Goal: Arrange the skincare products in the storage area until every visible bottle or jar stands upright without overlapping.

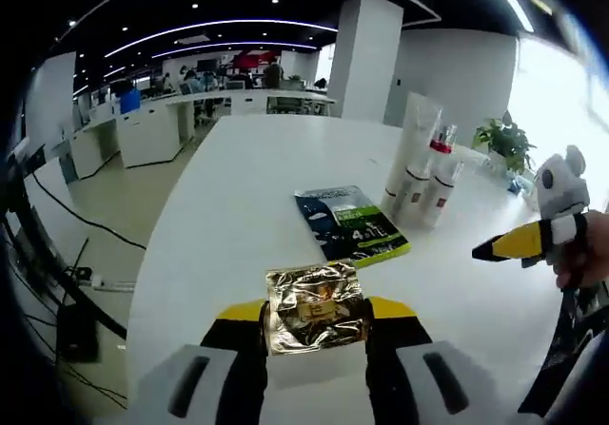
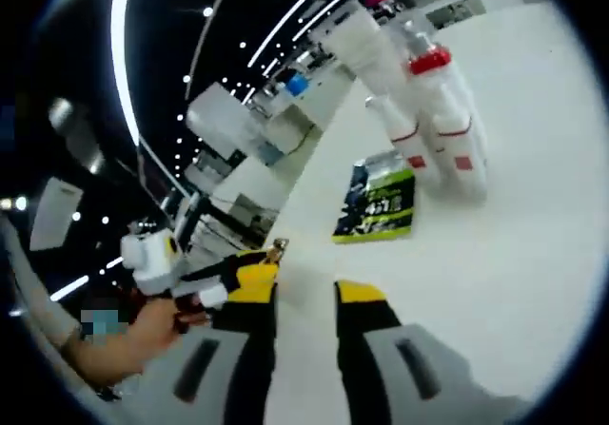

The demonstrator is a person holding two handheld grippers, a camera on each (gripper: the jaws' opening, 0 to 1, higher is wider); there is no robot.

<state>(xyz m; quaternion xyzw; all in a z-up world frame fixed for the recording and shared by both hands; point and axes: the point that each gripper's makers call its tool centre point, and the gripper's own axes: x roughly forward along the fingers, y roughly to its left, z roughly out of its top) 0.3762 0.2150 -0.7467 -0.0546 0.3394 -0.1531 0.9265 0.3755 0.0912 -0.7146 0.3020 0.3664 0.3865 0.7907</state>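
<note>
Pinching a crinkled gold foil packet between the yellow-tipped jaws of the left gripper, low in the left gripper view, just above the white table. Lying flat beyond the packet, a dark blue and green sachet with a lime lower edge, apart from the foil. Standing upright past the sachet, a tight cluster of skincare products: a tall white tube, a white bottle with a red cap, and two short white bottles marked with red bands, all touching or nearly touching one another. Sitting further back near the bright window, a potted green plant. Entering from the right edge of that view, the right gripper, yellow tip pointing toward the sachet, held in a hand.

Spread apart in the right gripper view, the right gripper's own jaws, nothing between them, over bare table. Seen ahead, the same sachet lying flat and the upright white bottles with the red cap just behind it. Coming in from the left, the left gripper gripped by a hand, a glint of gold foil at its tip. Stretching away behind, office desks under ceiling strip lights.
</note>
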